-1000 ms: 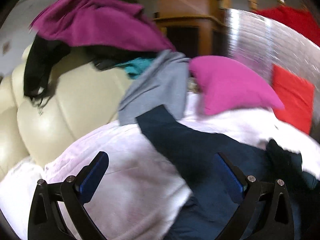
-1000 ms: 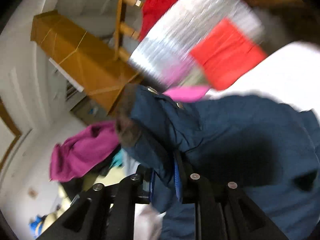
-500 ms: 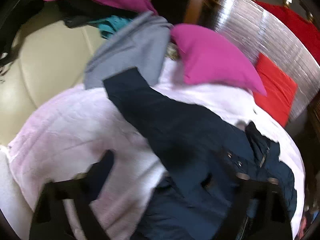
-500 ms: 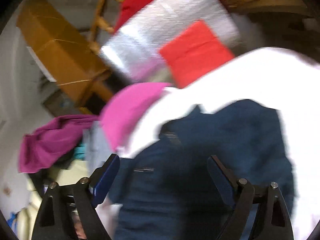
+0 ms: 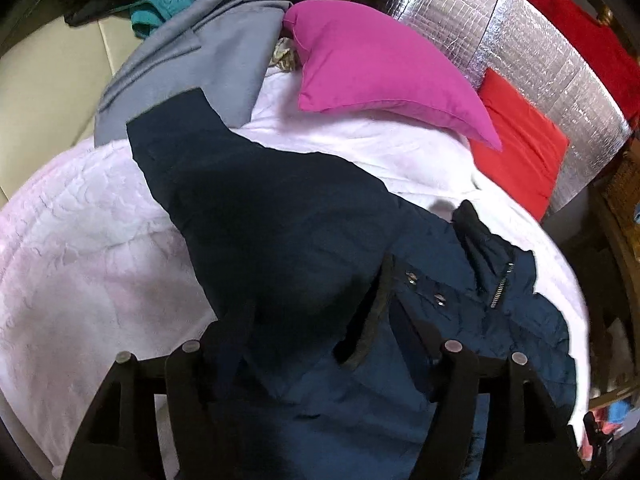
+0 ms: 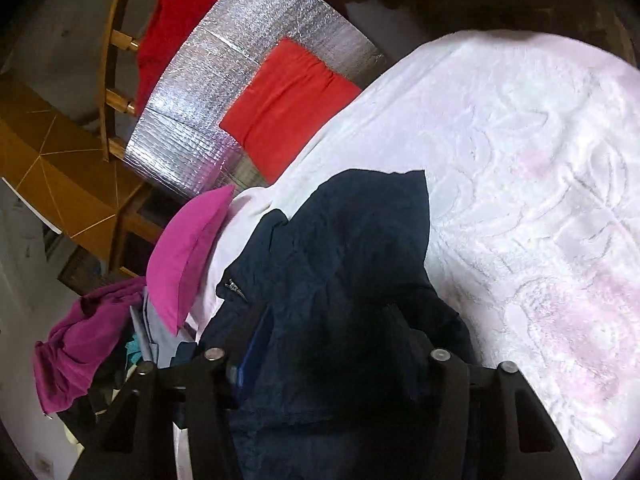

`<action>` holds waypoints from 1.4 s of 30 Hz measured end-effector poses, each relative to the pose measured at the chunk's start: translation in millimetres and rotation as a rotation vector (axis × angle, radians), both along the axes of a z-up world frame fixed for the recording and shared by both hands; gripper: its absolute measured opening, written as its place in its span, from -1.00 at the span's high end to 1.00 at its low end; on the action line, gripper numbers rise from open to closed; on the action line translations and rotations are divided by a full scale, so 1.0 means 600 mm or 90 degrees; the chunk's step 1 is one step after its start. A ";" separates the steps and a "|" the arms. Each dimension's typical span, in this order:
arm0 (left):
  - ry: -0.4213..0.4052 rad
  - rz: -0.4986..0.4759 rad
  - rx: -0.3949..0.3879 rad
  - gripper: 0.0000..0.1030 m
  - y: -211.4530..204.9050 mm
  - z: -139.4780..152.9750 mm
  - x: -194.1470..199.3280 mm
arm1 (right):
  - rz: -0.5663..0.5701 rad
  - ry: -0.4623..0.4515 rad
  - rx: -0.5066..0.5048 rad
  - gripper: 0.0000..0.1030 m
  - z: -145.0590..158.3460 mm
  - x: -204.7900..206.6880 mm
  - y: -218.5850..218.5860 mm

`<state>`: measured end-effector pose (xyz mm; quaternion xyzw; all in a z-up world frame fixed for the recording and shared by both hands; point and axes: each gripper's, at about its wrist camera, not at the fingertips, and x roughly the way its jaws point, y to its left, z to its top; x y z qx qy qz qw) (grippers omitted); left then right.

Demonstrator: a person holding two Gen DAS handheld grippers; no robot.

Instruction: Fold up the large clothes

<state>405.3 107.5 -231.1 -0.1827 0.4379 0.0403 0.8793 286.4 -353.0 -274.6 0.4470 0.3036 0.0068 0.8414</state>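
- The navy jacket (image 5: 280, 240) lies spread on the white embossed bedspread (image 5: 80, 260), one sleeve reaching up toward the grey garment (image 5: 200, 52); its zipper and two snap buttons sit on the right side of the left wrist view
- In the right wrist view the same navy jacket (image 6: 352, 264) runs from the lower centre up to a squared edge on the white embossed bedspread (image 6: 540, 160)
- Left gripper (image 5: 324, 332): its fingers stand apart with jacket fabric bunched between and over them; the fingertips are sunk in dark cloth, so whether the pads press on it cannot be told
- Right gripper (image 6: 332, 344): the jaws have just been closing, with jacket fabric between them; a blue pad shows at the left finger against the cloth, the right fingertip is buried in the dark folds, and a firm pinch cannot be confirmed
- The magenta pillow (image 5: 380, 64) lies beyond the jacket, near its upper edge, apart from it
- A red cushion (image 5: 520, 140) leans on a silver foil panel (image 5: 540, 48) at the far side of the bed
- A purple garment (image 6: 80, 340) and the grey garment are heaped at the cream sofa (image 5: 48, 80) beside the bed
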 end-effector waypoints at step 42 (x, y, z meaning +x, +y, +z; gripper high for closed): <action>0.073 0.020 0.095 -0.21 -0.041 -0.061 -0.015 | 0.061 0.087 -0.054 0.16 -0.032 0.029 0.017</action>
